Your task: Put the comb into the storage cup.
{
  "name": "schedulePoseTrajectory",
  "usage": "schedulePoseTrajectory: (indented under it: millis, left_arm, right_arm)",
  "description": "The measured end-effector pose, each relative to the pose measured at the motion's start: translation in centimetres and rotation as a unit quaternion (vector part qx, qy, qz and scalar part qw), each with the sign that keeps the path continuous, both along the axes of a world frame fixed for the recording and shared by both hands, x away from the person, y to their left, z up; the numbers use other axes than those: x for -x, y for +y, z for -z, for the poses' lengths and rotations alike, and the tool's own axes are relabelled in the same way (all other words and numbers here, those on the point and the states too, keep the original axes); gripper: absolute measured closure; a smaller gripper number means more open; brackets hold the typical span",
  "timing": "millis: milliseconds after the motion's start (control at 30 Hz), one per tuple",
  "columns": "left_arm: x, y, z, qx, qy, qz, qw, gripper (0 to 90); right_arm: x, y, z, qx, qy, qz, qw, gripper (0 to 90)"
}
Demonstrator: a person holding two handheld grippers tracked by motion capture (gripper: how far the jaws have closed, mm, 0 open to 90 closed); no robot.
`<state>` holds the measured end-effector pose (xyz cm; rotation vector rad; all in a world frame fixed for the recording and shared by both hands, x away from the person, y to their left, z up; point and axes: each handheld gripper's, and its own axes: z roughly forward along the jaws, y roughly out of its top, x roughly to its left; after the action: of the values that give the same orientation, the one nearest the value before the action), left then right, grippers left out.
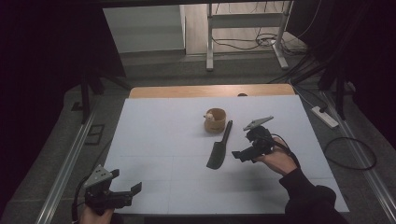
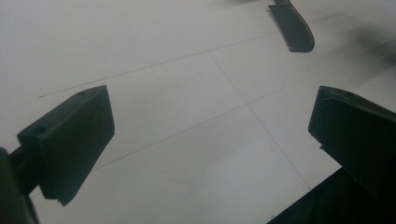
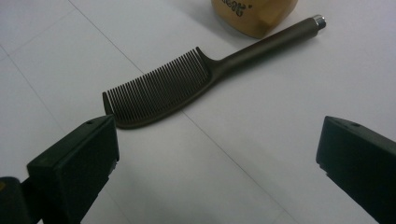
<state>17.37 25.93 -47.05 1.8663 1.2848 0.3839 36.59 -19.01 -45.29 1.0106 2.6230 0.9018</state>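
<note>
Where the white table (image 1: 154,140) ends, grey floor and cables show. Right gripper (image 3: 217,163), jaws spread, faces the comb (image 3: 159,91); left gripper (image 2: 210,154) spread, empty.

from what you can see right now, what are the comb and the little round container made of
The comb looks like dark moulded plastic with a matte finish: fine, even teeth and a one-piece handle, tipped by a small shiny, probably metal cap. The round container looks like light wood or bamboo, tan and dull with printed lettering, though coated card is possible.

A dark comb (image 1: 218,148) with a long handle lies flat on the white table, right of centre, teeth end nearer, handle tip angled away beside a small wooden cup (image 1: 215,120).
</note>
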Motion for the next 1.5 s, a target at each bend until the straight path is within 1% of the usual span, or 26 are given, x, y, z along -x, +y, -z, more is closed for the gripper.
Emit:
schedulePoseTrajectory:
  millis: [33,67,133,167,267,500,600,733,800,833,900,933,967,1067,1100,1133,1167,1200,1233,1267,1333,1367,1400,1433,1467,1500]
  left_arm:
    - [0.0,0.0,0.0,0.0,0.0,0.0,1.0,0.9]
    - [0.0,0.0,0.0,0.0,0.0,0.0,1.0,1.0]
    - [0.0,0.0,0.0,-0.001,0.0,0.001,1.0,0.9]
    - [0.0,0.0,0.0,-0.001,0.0,0.002,1.0,1.0]
    - [0.0,0.0,0.0,-0.001,0.0,0.003,1.0,0.9]
    - [0.0,0.0,0.0,0.0,0.001,0.004,1.0,0.9]
    - [0.0,0.0,0.0,-0.001,0.001,0.005,1.0,0.9]
    - [0.0,0.0,0.0,0.0,-0.001,0.006,1.0,0.9]
    - [0.0,0.0,0.0,0.001,-0.002,0.007,1.0,0.9]
    - [0.0,0.0,0.0,0.001,-0.002,0.007,1.0,0.9]
    - [0.0,0.0,0.0,0.001,-0.001,0.007,1.0,0.9]
    - [0.0,0.0,0.0,0.001,-0.001,0.007,1.0,0.9]
    - [0.0,0.0,0.0,0.001,-0.001,0.006,1.0,0.9]
    - [0.0,0.0,0.0,0.002,-0.002,0.007,1.0,0.9]
    - [0.0,0.0,0.0,0.001,-0.001,0.007,1.0,0.9]
    - [0.0,0.0,0.0,0.001,-0.001,0.008,1.0,0.9]
    - [0.0,0.0,0.0,0.001,-0.001,0.008,1.0,0.9]
    - [-0.1,0.0,0.0,0.001,-0.001,0.008,1.0,0.9]
    - [-0.1,0.0,0.0,0.001,-0.001,0.008,1.0,0.9]
    - [-0.1,0.0,0.0,0.001,-0.001,0.008,1.0,0.9]
    - [-0.1,0.0,0.0,0.002,-0.001,0.007,1.0,0.9]
    - [-0.1,0.0,0.0,0.002,-0.001,0.007,1.0,0.9]
    - [-0.1,0.0,0.0,0.001,-0.001,0.008,1.0,0.9]
    - [-0.1,0.0,0.0,0.001,-0.001,0.008,1.0,1.0]
    - [-0.1,0.0,0.0,0.001,-0.001,0.008,1.0,1.0]
    - [-0.1,0.0,0.0,0.001,-0.001,0.009,1.0,1.0]
  right_arm:
    - [-0.2,0.2,-0.1,-0.006,0.001,0.002,1.0,0.0]
    - [-0.4,0.4,-0.1,-0.006,0.004,0.001,1.0,0.0]
    - [-0.5,0.5,-0.1,-0.003,0.003,0.003,1.0,0.0]
    - [-0.6,0.8,-0.1,0.002,0.001,0.0,1.0,0.0]
    - [-1.0,1.3,-0.1,0.008,0.004,-0.002,1.0,0.0]
    - [-1.9,2.3,0.3,0.017,0.016,-0.001,0.9997,0.0]
    - [-2.3,2.8,0.7,0.023,0.025,-0.005,0.9994,0.0]
    - [-2.6,3.5,0.8,0.031,0.02,-0.009,0.9993,0.0]
    - [-2.8,3.8,0.8,0.036,0.021,-0.012,0.9991,0.4]
    - [-2.9,3.9,0.7,0.037,0.021,-0.007,0.9991,2.6]
    - [-3.1,4.1,0.7,0.028,0.024,-0.011,0.9993,8.8]
    - [-3.1,4.1,0.7,0.028,0.024,-0.011,0.9993,8.8]
    - [-3.2,4.2,0.8,0.026,0.026,-0.011,0.9992,11.8]
    - [-3.5,4.3,1.0,0.033,0.027,-0.022,0.9988,27.1]
    - [-3.6,4.3,1.0,0.032,0.026,-0.023,0.9988,34.0]
    - [-3.9,4.3,1.0,0.031,0.025,-0.03,0.9988,46.1]
    - [-3.9,4.3,1.0,0.031,0.025,-0.03,0.9988,46.1]
    - [-4.1,4.4,1.0,0.039,0.023,-0.025,0.9987,58.1]
    - [-4.1,4.4,1.0,0.039,0.023,-0.025,0.9987,58.1]
    - [-4.4,4.6,1.1,0.038,0.027,-0.028,0.9985,66.0]
    - [-4.7,4.7,1.3,0.04,0.028,-0.032,0.9983,73.5]
    - [-4.7,4.7,1.3,0.04,0.028,-0.032,0.9983,73.5]
    - [-5.1,5.0,1.5,0.043,0.036,-0.038,0.9977,81.4]
    - [-5.2,5.1,1.6,0.042,0.04,-0.041,0.9974,85.9]
    - [-5.2,5.1,1.6,0.042,0.04,-0.041,0.9974,85.9]
    - [-5.4,5.2,1.7,0.04,0.043,-0.043,0.9973,88.8]
